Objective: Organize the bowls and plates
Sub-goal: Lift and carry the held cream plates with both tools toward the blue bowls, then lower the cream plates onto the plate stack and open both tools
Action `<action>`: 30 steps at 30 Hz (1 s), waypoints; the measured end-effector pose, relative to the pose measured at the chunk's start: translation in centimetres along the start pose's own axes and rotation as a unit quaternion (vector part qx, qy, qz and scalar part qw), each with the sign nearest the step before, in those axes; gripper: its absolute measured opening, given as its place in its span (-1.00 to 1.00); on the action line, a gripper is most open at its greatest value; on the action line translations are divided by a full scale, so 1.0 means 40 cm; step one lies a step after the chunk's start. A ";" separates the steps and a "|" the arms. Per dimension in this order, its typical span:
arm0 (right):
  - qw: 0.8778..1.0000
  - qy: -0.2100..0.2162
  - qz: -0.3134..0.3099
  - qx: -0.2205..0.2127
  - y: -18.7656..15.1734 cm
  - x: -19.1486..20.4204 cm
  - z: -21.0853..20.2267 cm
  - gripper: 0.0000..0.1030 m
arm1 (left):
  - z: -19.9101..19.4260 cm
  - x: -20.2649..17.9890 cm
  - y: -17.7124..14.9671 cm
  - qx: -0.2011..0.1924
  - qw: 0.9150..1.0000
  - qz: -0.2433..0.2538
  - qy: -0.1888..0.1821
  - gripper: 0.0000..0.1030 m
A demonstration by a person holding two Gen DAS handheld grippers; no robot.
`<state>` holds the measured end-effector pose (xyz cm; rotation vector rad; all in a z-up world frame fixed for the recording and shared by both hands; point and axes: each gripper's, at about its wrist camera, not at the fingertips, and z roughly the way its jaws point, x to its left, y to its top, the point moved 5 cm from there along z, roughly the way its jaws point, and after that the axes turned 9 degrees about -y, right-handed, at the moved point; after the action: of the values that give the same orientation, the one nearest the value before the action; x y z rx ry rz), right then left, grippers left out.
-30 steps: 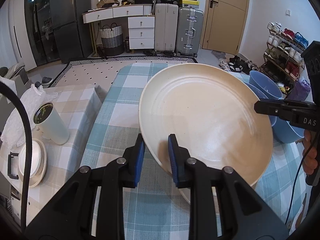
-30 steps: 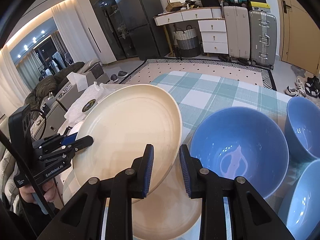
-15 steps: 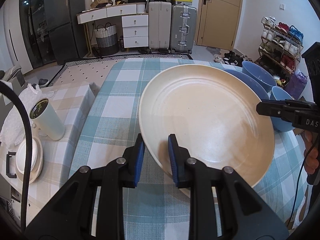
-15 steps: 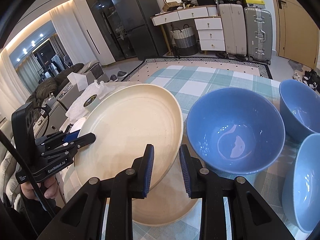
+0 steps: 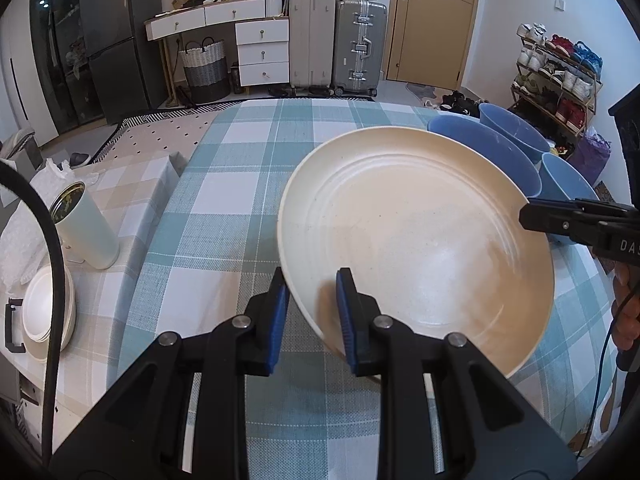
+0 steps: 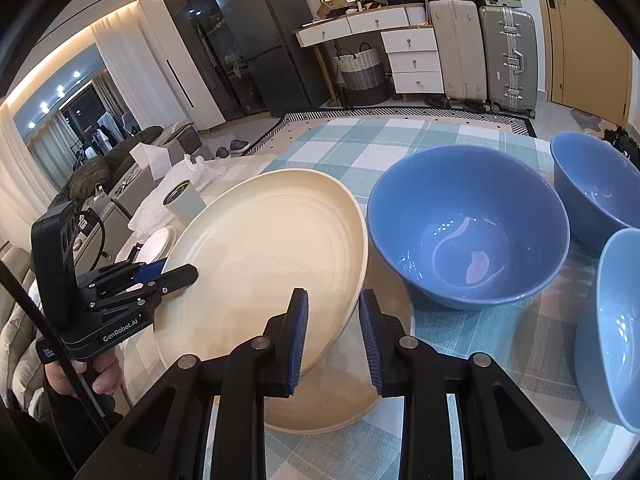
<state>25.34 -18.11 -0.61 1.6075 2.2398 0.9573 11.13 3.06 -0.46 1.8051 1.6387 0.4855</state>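
A large cream plate (image 5: 416, 240) is held tilted above the checked tablecloth by both grippers. My left gripper (image 5: 312, 304) is shut on its near left rim. My right gripper (image 6: 332, 324) is shut on the opposite rim of the same plate (image 6: 264, 256); it shows in the left wrist view (image 5: 560, 224) at the right edge. A second cream plate (image 6: 360, 396) lies flat on the table under the held one. Three blue bowls stand to the right: a big one (image 6: 468, 228), one behind (image 6: 592, 192) and one at the right edge (image 6: 612, 328).
A low side table at the left carries a white cylinder cup (image 5: 86, 228), a stack of small white dishes (image 5: 48, 312) and crumpled plastic. Suitcases, a dresser and a shoe rack stand beyond the table's far edge.
The held plate has moved slightly down and toward the flat plate, staying tilted. Both grippers kept their hold on its rims.
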 end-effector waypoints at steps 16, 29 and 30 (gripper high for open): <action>1.000 -0.008 0.006 0.026 -0.073 -0.014 0.035 -0.47 | 0.071 0.005 -0.046 0.025 0.999 0.020 -0.007 -0.61; 0.999 -0.028 0.008 0.035 -0.091 -0.025 0.064 -0.47 | 0.138 -0.016 -0.055 0.039 0.998 0.041 -0.007 -0.61; 0.999 -0.028 0.009 0.037 -0.093 -0.026 0.068 -0.47 | 0.141 -0.018 -0.056 0.040 0.998 0.043 -0.005 -0.60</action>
<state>24.34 -18.75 -5.17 1.6674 2.2512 0.8312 13.05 1.19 -5.95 1.9407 1.5982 0.4531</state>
